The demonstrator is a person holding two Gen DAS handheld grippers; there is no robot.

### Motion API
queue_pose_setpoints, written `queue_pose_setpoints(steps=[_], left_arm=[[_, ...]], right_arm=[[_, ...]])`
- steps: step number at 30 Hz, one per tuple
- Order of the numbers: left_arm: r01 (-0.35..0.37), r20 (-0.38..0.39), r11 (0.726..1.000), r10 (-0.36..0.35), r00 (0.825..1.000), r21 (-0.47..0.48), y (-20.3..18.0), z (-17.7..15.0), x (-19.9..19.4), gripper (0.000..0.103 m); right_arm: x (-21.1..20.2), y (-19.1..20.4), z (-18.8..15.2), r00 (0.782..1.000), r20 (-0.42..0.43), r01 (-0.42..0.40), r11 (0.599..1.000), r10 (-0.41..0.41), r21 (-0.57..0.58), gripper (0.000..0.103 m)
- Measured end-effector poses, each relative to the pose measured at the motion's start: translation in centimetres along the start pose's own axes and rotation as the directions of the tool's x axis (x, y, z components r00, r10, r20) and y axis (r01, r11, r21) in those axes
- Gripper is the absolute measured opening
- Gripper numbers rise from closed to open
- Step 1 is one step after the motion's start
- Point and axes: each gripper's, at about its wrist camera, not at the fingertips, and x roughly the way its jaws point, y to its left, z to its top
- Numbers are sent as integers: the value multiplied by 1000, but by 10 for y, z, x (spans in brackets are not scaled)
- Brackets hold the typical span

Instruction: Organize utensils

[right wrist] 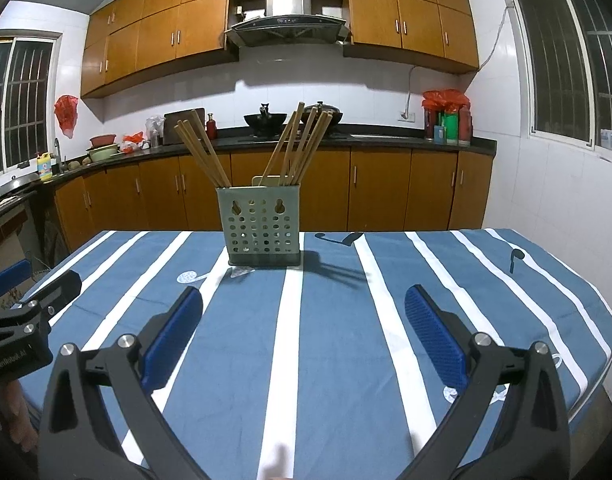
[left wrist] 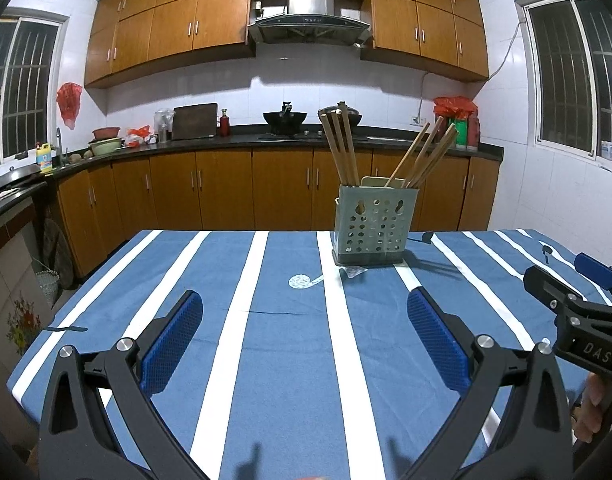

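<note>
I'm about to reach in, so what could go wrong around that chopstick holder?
1. The chopsticks lean outward in two splayed bunches, so a gripper coming in from the side might knock them.
2. The holder stands free on the tablecloth; a nudge could tip or slide it.
3. The open left gripper and right gripper sit close together and could collide.

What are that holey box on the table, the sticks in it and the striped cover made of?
The holder looks like moulded plastic, matt grey-green: thin even walls, punched round holes and keyhole slots. The chopsticks look like wood or bamboo: plain tan, dull, no shine. The tablecloth seems woven fabric, blue with white stripes: soft creases and a draped edge.
</note>
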Motion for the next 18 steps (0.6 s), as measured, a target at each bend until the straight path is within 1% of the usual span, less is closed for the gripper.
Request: queue_pose_setpoints(steps=[18], left_arm=[[8, -20, 1000, -8, 1000, -2, -3, -1, 4, 101]], right_arm=[[8, 0, -3, 1000, -19, -1, 1000, 2, 12, 99]])
